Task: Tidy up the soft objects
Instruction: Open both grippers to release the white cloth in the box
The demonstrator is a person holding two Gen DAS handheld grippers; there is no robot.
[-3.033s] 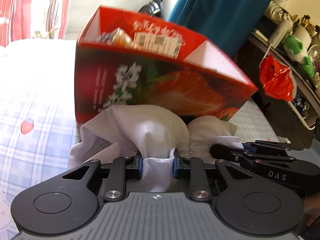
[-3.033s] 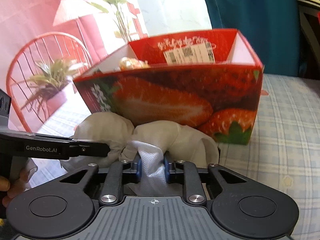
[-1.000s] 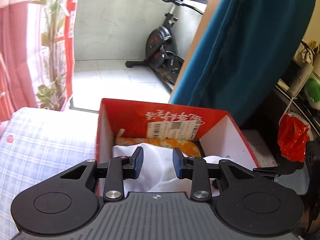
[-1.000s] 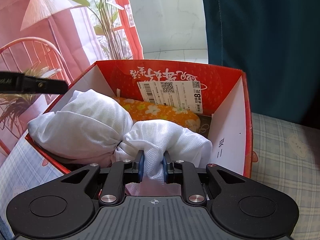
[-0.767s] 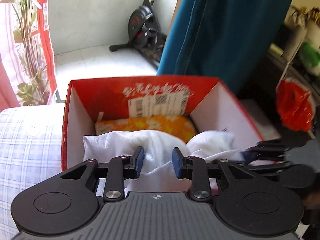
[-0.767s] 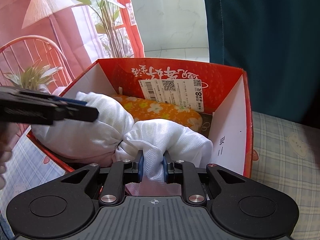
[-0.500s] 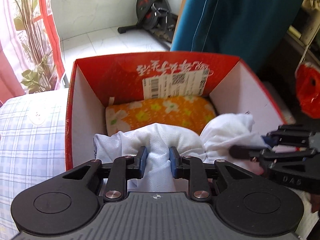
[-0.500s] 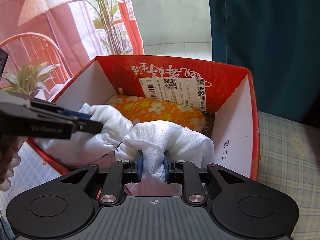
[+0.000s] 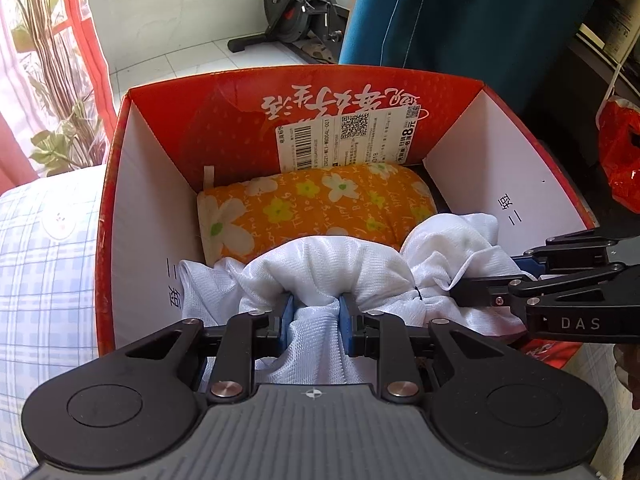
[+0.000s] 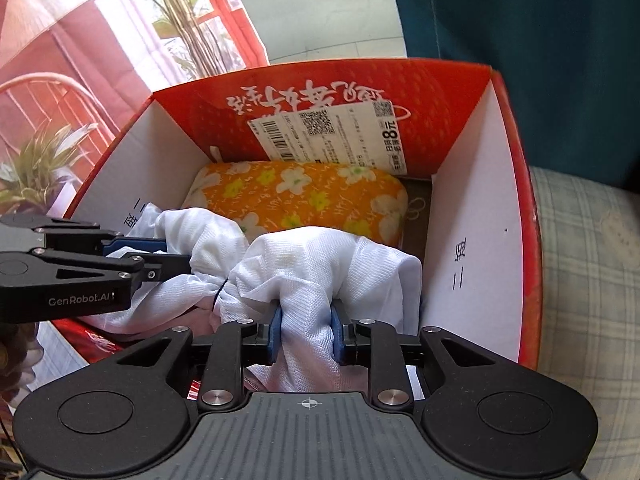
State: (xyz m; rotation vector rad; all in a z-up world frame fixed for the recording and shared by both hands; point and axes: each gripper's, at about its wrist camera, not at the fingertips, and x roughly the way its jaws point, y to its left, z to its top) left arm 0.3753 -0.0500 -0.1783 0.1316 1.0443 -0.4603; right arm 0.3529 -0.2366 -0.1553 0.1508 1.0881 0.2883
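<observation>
A white mesh cloth bundle (image 9: pixel 328 264) lies in the near half of a red strawberry-print box (image 9: pixel 116 184), against an orange flowered cushion (image 9: pixel 320 208) at the box's back. My left gripper (image 9: pixel 316 308) is shut on a fold at the bundle's left end. Its fingers come in from the left in the right wrist view (image 10: pixel 172 256). My right gripper (image 10: pixel 306 320) pinches the other end of the cloth (image 10: pixel 320 264), which fills the gap between its pads while its jaws are opening. In the left wrist view the right gripper (image 9: pixel 492 280) comes in from the right.
The box (image 10: pixel 472 216) stands on a blue-checked bed sheet (image 9: pixel 48 280). A teal curtain (image 9: pixel 460 12) and an exercise bike (image 9: pixel 296 12) are behind it. A red plastic bag (image 9: pixel 618 152) hangs at the right, and potted plants (image 10: pixel 40 168) stand at the left.
Both grippers have sunk with the cloth from the box's rim down into the box. The left jaws, open a second ago, have closed on the cloth. The right jaws have widened slightly.
</observation>
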